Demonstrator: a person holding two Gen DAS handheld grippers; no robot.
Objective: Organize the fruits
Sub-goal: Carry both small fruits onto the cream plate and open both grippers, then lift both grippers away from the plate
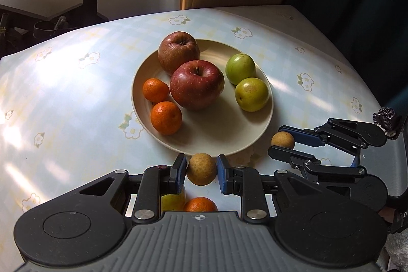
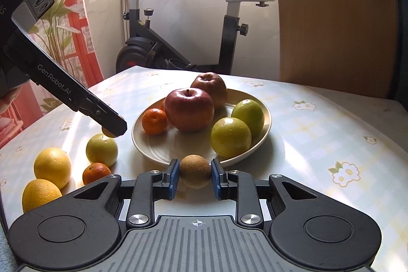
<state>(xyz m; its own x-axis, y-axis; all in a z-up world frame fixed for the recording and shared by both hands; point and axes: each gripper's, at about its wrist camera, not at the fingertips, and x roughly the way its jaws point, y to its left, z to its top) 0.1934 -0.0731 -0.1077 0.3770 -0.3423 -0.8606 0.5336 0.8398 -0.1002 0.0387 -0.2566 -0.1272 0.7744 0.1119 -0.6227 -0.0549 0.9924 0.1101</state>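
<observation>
A cream plate (image 1: 216, 142) (image 2: 183, 152) holds two red apples (image 1: 196, 84) (image 2: 188, 110), two green fruits (image 1: 252, 94) (image 2: 230, 137) and two mandarins (image 1: 166, 117). My left gripper (image 1: 201, 171) is shut on a small brown round fruit (image 1: 201, 169) just in front of the plate's near rim. My right gripper (image 2: 195, 176) is shut on another small brown fruit (image 2: 195, 171), held by the plate's edge; it also shows in the left wrist view (image 1: 282, 140). The left gripper shows in the right wrist view (image 2: 113, 128), holding its fruit above the table.
Left of the plate on the flowered tablecloth (image 2: 331, 139) lie two yellow citrus fruits (image 2: 52, 166), a yellow-green fruit (image 2: 102, 149) and a mandarin (image 2: 96, 173). An exercise bike (image 2: 178, 42) stands behind the table. A wooden panel (image 2: 331, 17) is at the back right.
</observation>
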